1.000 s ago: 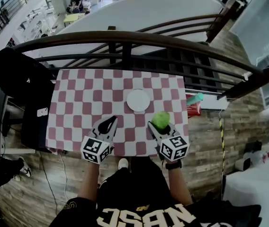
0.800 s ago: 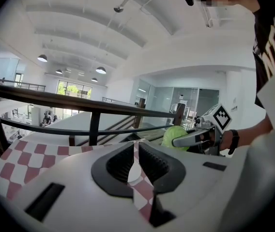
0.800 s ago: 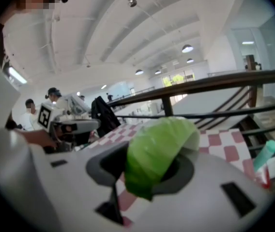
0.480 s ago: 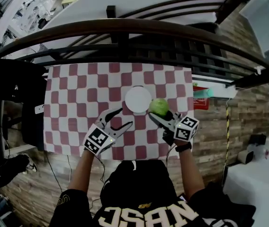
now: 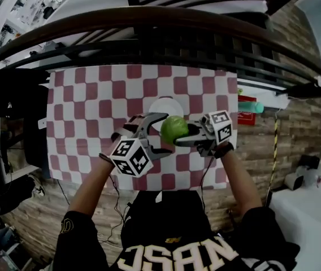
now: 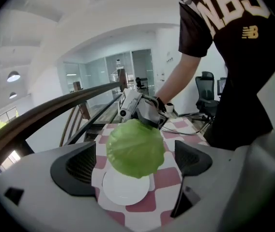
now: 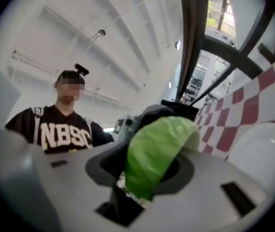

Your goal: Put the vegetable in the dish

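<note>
The veg [image 5: 174,129] was a round green leafy ball, held up in the air. In the right gripper view its long way ran from deep btwn the jaws up and out past the tips [image 7: 159,151], w/ a pale edge at the far end. In the left gripper view it looked almost round [image 6: 135,148], so no clear long way showed there.

The right gripper [image 5: 182,135] had its jaws part way closed and squeezed on the veg, one jaw on each side [image 7: 147,168]. The veg filled the gap and stuck out past the tips.

The left gripper [image 5: 157,133] had its jaws very wide and they were opening. The veg sat btwn them, about in the middle [image 6: 135,163]. Neither pad touched it; a gap showed on each side. So this one held nothing.

The two grippers faced each other, tips close, w/ the veg btwn them.

The dish [image 5: 165,103], a small white plate, lay on the red & white checked cloth [image 5: 92,95]. In the left gripper view it was under the veg and btwn the wide jaws [image 6: 125,190]. In the right gripper view it was off to the side of the jaws [image 7: 268,153]. The veg did not touch it
</note>
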`<state>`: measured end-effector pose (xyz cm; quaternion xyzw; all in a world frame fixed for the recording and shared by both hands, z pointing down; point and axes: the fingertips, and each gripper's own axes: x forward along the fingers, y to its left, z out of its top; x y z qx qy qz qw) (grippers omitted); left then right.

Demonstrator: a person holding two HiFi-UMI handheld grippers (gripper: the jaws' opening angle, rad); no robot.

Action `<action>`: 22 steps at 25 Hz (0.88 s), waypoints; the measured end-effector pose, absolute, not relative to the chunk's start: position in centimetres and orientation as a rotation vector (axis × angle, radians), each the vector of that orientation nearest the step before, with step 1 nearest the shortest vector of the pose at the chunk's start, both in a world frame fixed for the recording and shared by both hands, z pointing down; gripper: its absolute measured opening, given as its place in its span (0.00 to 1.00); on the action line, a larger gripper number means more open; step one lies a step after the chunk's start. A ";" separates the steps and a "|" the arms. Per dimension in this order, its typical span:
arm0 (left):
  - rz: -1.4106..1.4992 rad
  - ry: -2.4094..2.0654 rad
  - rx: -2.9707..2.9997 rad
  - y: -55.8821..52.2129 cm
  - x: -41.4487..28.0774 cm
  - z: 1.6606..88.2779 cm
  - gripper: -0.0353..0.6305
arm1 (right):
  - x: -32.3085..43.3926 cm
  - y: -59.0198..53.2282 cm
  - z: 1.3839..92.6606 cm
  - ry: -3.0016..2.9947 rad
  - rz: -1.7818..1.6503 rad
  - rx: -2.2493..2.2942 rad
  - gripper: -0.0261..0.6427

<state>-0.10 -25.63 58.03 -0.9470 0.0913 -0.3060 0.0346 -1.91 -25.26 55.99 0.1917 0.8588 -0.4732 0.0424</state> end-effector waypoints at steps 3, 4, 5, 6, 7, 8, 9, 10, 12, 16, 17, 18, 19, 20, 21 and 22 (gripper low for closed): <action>-0.988 0.203 -2.858 -25.7 0.0 59.3 0.82 | -3.3 -24.5 56.3 2.625 -1.440 0.720 0.27; -0.997 0.179 -2.858 -25.7 0.0 59.7 0.82 | -3.6 -24.3 56.4 2.627 -1.433 0.763 0.27; -1.001 0.153 -2.864 -25.5 0.0 59.9 0.82 | -3.9 -24.0 56.3 2.629 -1.422 0.811 0.27; -1.002 0.125 -2.873 -25.3 0.0 60.1 0.82 | -4.2 -23.7 56.2 2.630 -1.409 0.862 0.27; -1.000 0.101 -2.883 -25.1 -0.1 60.1 0.82 | -4.4 -23.4 56.1 2.632 -1.397 0.912 0.27; -0.998 0.086 -2.891 -24.9 -0.1 60.2 0.82 | -4.6 -23.2 56.1 2.632 -1.390 0.953 0.27; -0.998 0.082 -2.901 -24.9 -0.3 60.2 0.81 | -4.8 -23.1 56.1 2.627 -1.393 0.980 0.27; -1.004 0.087 -2.915 -25.0 -0.5 60.3 0.81 | -5.0 -23.2 56.2 2.618 -1.403 0.991 0.27; -1.016 0.099 -2.960 -25.3 -1.0 60.6 0.81 | -5.4 -23.6 56.4 2.598 -1.439 0.977 0.27; -0.942 0.122 -3.134 -26.1 -1.0 61.0 0.80 | -5.2 -24.1 57.8 2.629 -1.542 0.974 0.30; -0.938 0.125 -3.151 -26.3 -0.9 61.1 0.80 | -4.9 -24.0 58.5 2.675 -1.552 0.983 0.32; -0.940 0.128 -3.156 -26.4 -0.9 61.1 0.80 | -4.3 -24.0 59.3 2.734 -1.554 0.987 0.34; -0.944 0.130 -3.160 -26.5 -0.8 61.2 0.80 | -3.7 -24.0 60.1 2.798 -1.553 0.983 0.36; -0.945 0.134 -3.171 -26.6 -0.7 61.2 0.80 | -3.0 -24.1 60.8 2.860 -1.546 0.968 0.37; -0.941 0.143 -3.190 -26.7 -0.5 61.3 0.80 | -2.3 -24.3 61.4 2.916 -1.530 0.940 0.38; -0.931 0.161 -3.213 -26.9 -0.4 61.4 0.80 | -1.8 -24.6 61.7 2.964 -1.506 0.897 0.38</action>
